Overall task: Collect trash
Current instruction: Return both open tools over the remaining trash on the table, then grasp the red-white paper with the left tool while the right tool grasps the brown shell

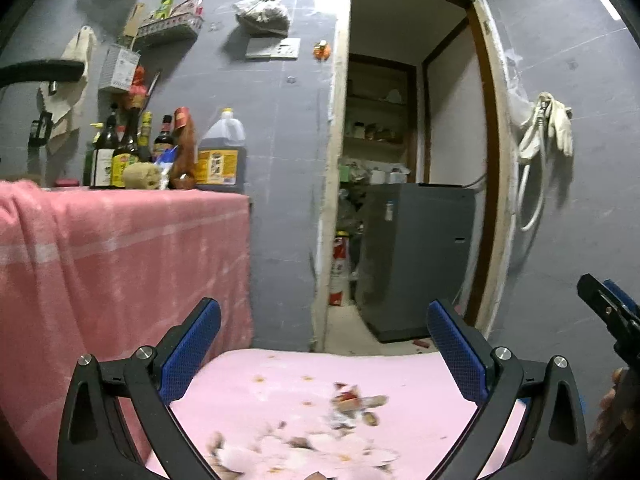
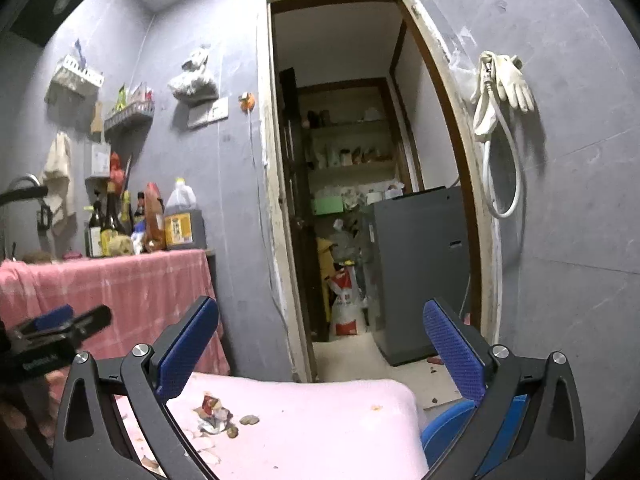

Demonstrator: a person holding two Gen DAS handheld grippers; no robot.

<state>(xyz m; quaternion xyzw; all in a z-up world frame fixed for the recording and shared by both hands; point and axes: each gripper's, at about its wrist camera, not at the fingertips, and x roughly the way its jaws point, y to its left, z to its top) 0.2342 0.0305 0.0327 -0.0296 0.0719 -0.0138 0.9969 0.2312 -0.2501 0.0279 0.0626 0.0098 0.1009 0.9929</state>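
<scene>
Trash lies on a pink cloth-covered surface close below both grippers: a crumpled wrapper with nut shells and scraps around it. The wrapper also shows in the right wrist view, with shells beside it. My left gripper is open and empty, above the cloth's far edge. My right gripper is open and empty, above the same cloth, to the right of the left one. Each gripper appears at the edge of the other's view.
A counter draped in a pink towel stands at left, with oil and sauce bottles on it. An open doorway ahead leads to a storeroom with a grey machine. A blue stool sits at lower right.
</scene>
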